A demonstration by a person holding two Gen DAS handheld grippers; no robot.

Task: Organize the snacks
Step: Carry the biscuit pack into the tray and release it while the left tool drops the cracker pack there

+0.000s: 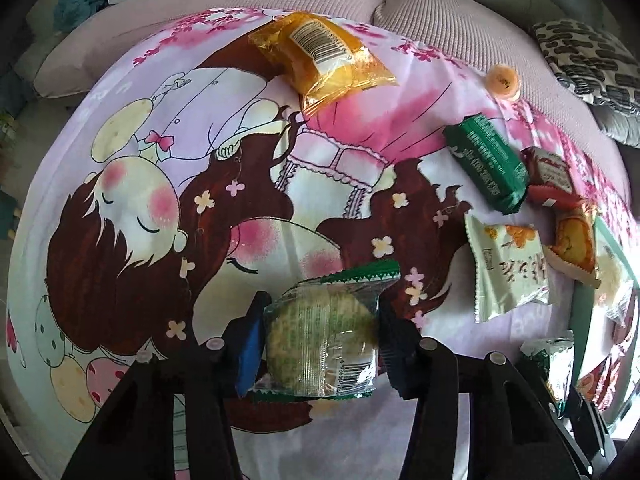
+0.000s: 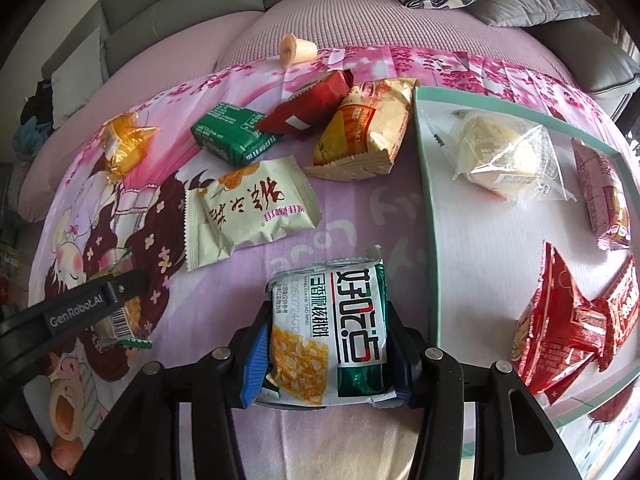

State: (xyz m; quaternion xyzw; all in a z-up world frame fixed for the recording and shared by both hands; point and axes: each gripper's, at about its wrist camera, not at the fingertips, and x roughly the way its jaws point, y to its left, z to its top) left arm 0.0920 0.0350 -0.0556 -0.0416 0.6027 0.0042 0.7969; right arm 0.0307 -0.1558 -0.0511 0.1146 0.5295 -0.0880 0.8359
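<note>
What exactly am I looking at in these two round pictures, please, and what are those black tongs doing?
No robot arm is here: a person holds a pair of tongs in each hand, and a fisheye camera on each looks along its fingers. The left tongs are closed on a clear, green-edged pastry packet. The right tongs grip a green-and-white walnut biscuit packet. Below lies a cartoon-printed sheet spread over a sofa. Loose on it are a cream packet, a dark green packet, a red packet, a yellow packet, an orange-wrapped cake and a small jelly cup. At the right, a green-rimmed tray already holds several snacks.
</note>
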